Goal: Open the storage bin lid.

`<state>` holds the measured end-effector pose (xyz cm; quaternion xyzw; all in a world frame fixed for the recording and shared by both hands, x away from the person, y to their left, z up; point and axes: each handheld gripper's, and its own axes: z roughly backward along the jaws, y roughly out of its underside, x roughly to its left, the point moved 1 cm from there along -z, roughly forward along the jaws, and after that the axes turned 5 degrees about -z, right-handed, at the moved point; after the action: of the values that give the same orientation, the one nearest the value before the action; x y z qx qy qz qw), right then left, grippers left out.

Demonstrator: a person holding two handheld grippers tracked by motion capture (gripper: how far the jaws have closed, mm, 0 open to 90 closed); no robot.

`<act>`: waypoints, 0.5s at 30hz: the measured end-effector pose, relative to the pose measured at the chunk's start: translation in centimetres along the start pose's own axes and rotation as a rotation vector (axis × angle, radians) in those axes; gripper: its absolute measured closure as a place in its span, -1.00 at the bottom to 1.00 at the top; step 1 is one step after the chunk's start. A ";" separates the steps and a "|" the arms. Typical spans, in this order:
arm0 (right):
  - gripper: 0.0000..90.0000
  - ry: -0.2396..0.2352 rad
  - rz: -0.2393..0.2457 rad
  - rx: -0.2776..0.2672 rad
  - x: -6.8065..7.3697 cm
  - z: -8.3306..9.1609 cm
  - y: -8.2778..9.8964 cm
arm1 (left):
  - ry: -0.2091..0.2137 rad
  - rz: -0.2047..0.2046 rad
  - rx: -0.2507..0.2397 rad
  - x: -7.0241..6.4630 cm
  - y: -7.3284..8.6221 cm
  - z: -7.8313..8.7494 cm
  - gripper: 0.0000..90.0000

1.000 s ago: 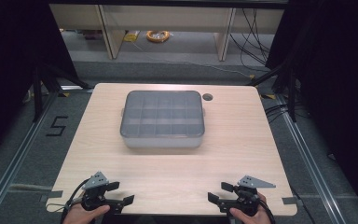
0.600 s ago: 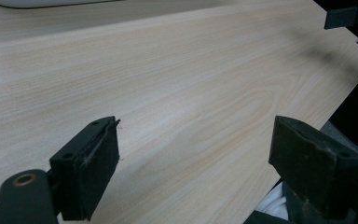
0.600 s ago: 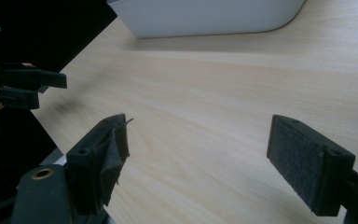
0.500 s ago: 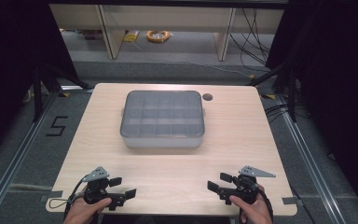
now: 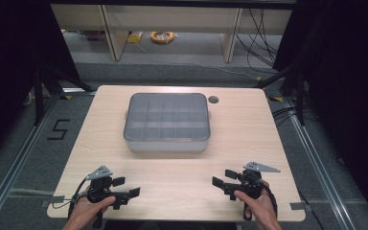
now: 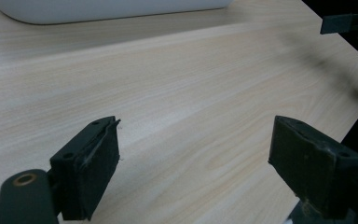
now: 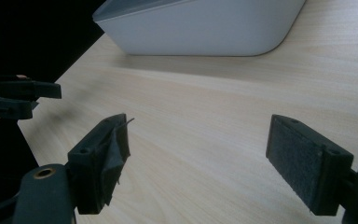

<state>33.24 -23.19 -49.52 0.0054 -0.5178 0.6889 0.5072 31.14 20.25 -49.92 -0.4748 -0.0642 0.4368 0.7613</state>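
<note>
Your left gripper (image 5: 127,187) sits low over the near-left part of the wooden table (image 5: 249,129), held in your left hand (image 5: 84,213), with its jaws spread wide apart and nothing between them; they point toward the right, across the near edge of the tabletop. Your right gripper (image 5: 224,178) mirrors it over the near-right part of the table, gripped by your right hand (image 5: 258,206), jaws likewise parted and empty, pointing toward the left. The two grippers face each other across a stretch of bare wood and are well apart. In the left gripper view, your own pads (image 6: 95,170) frame plain tabletop, and the other gripper shows dark at the far upper right, beyond the table edge. In the right gripper view the pads (image 7: 303,161) also stand wide over bare wood, with the left one frayed at its tip, and your other gripper appears at the far left. The grey lidded box (image 5: 166,122), its top divided into a grid of compartments, rests flat in the middle of the table, far from both grippers and touched by neither. A small round hole (image 5: 213,99) lies in the tabletop just beyond the box's far-right corner. On the floor to the left, a marking reads "5" (image 5: 58,129).
</note>
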 end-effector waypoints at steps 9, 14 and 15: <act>-0.51 -0.001 -0.040 0.005 0.2 -0.8 -1.0 | 0.000 0.005 -0.015 0.8 -1.0 0.2 -0.66; -0.50 -0.004 0.007 -0.028 -0.3 -0.9 -2.1 | -0.011 0.027 -0.034 1.4 -1.6 0.5 -0.66; -0.50 -0.009 -0.002 -0.025 -0.3 -0.9 -2.4 | -0.012 0.028 -0.041 1.6 -1.8 0.5 -0.66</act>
<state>35.52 -22.86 -48.41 0.0026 -0.5288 0.6818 0.5055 32.92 21.45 -48.78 -0.4884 -0.0712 0.4491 0.7448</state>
